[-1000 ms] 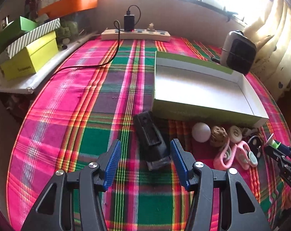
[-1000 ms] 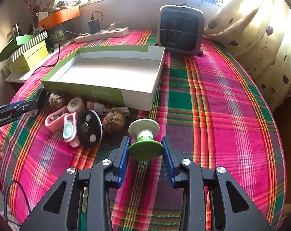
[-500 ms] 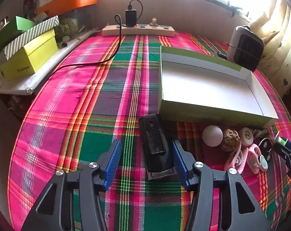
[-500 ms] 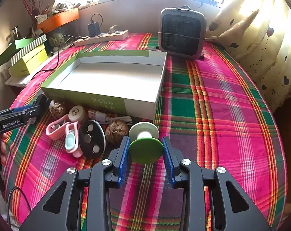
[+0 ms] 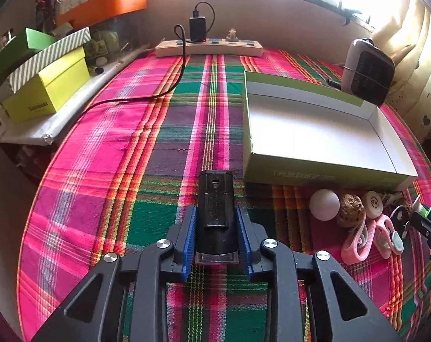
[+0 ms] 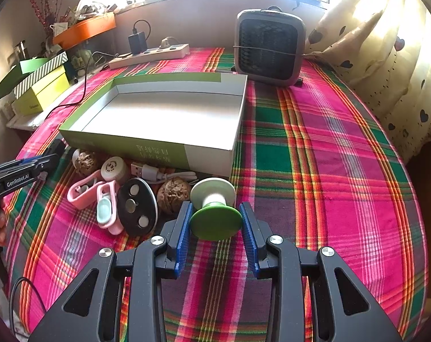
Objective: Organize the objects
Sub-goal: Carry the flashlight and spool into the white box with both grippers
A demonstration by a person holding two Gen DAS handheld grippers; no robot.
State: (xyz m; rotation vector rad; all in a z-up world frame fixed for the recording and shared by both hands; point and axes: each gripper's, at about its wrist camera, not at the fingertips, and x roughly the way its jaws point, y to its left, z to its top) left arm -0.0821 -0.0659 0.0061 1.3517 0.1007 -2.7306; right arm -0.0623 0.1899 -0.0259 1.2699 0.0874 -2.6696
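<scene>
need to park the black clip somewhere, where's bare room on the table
Free: inside the shallow green-and-white cardboard box; plaid cloth left of it, toward the white power strip; cloth right of it, before the grey fan heater. Crowded: the strip along the box's near wall.

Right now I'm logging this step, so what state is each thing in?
left tool: shut on black device.
black device: gripped, lengthwise between the pads.
right tool: shut on green spool.
green spool: gripped by its green disc.
box: open, nothing inside.
charger: plugged into power strip.
</scene>
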